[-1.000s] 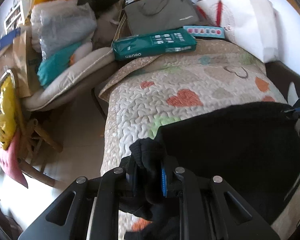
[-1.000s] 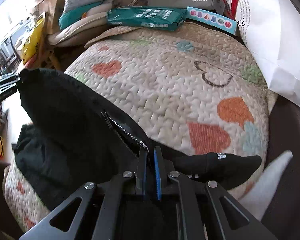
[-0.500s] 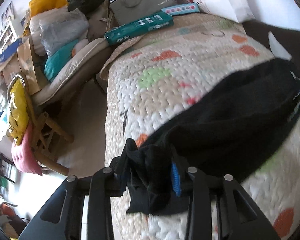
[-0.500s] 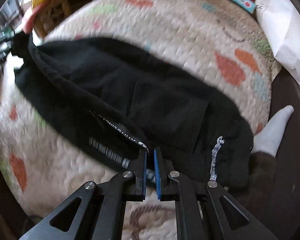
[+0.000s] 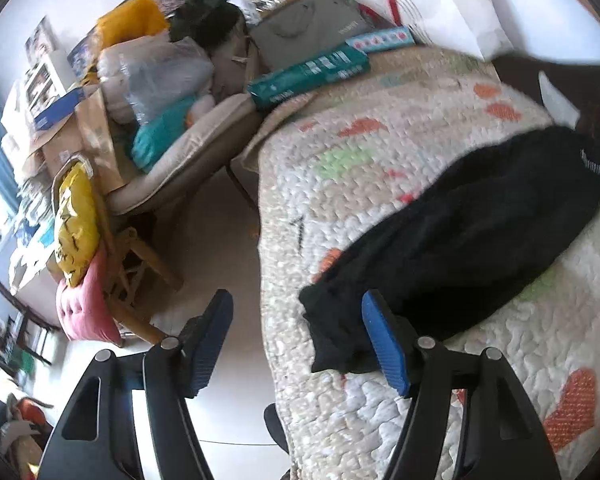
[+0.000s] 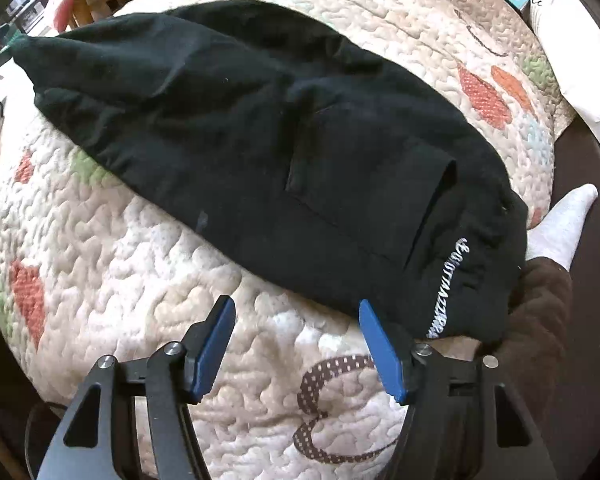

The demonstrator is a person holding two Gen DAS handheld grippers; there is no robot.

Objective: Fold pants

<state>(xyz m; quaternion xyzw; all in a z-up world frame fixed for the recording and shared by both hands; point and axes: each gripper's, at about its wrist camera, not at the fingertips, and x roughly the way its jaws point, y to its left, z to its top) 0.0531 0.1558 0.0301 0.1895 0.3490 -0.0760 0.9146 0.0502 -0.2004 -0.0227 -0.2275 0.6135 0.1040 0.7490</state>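
Black pants (image 6: 268, 152) lie folded lengthwise across the heart-patterned quilt (image 6: 140, 240), released by both grippers.

The left gripper (image 5: 296, 344) and the right gripper (image 6: 296, 344) have just been opening; their blue pads stand apart with nothing between them. The far cuff end is blurred in the left view, and the waistband lettering is unreadable. Beyond the bed, a cluttered chair (image 5: 172, 160), a teal box (image 5: 308, 76) and a white bag (image 5: 440, 4) crowd the room.

black pants (image 6: 284, 152) on quilt (image 6: 140, 264), claw (image 6: 296, 344) just opened
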